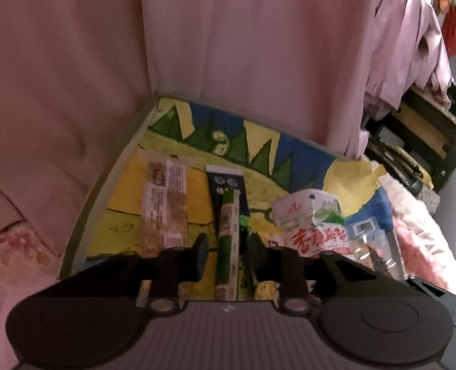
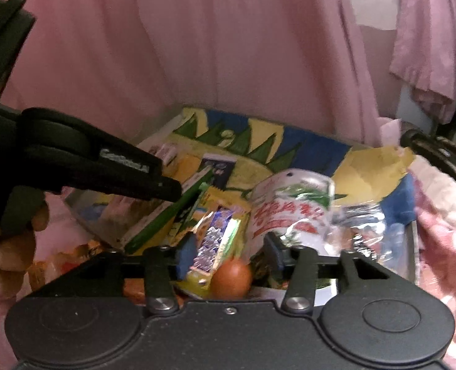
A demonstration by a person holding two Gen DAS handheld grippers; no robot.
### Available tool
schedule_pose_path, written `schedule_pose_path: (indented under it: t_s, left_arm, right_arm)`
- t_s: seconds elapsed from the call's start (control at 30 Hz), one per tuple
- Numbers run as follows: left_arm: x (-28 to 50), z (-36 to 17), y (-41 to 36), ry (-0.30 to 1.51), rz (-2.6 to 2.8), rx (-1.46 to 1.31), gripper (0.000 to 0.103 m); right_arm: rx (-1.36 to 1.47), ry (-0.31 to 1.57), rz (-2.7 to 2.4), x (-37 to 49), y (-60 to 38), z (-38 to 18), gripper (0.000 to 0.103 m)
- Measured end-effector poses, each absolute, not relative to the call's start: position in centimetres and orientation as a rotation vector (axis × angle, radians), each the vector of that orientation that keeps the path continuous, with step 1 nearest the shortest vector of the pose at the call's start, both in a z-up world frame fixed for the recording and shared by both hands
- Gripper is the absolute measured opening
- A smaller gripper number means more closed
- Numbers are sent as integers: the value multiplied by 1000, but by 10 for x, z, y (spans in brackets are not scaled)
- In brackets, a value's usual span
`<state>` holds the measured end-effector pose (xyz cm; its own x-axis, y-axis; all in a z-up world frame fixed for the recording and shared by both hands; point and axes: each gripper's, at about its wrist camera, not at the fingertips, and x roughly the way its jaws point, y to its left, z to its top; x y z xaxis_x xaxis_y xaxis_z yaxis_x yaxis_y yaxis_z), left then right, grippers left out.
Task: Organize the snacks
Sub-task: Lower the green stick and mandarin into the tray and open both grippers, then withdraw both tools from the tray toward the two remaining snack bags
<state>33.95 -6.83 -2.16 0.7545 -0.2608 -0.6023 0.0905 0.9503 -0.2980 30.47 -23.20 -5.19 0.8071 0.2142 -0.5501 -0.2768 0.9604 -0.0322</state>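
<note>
A long green snack stick (image 1: 228, 234) with a pale label strip is being straddled, unpinched, by the released left hand-held gripper (image 1: 228, 254); the right hand-held gripper (image 2: 228, 254) is likewise released over a purple foil packet (image 2: 211, 243)

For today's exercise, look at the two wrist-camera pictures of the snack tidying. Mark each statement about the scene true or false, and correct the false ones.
1. The snacks lie on a colourful mat with green, blue and yellow shapes. True.
2. The curtain behind the mat is dark blue. False: it is pink.
3. A long green stick pack lies between the left gripper's open jaws. True.
4. The white bag carries large red lettering. True.
5. The right gripper is clamped shut on the white bag. False: its jaws stand open, with a silvery wrapped snack and a round orange thing between them.
</note>
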Motion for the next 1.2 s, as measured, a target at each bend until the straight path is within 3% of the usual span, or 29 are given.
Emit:
schedule_pose_path:
  t_s: [0.13,0.3,0.47,0.53,0.8,1.2]
  left_arm:
    - [327,-4,-64,634,-196,-273,55]
    - [304,22,-62,534,-169,-254,87]
    - [277,46,-60,463,-151,-226,102]
    - [265,53,-59,462,-144,-213,102]
    - [215,70,-47,452,-120,-154,103]
    - [135,34,-27,615,-92,-16,103]
  right_arm:
    - [-97,522,220,296,-241,-37,71]
    - [-72,436,136,275,-255,-13,88]
    - [-65,367,98,250,-262,11,97]
    - [-54,340,84,236,-264,20,102]
    - [-102,315,122,180,-261,37,102]
    - [-117,403,200,130,-249,32,102]
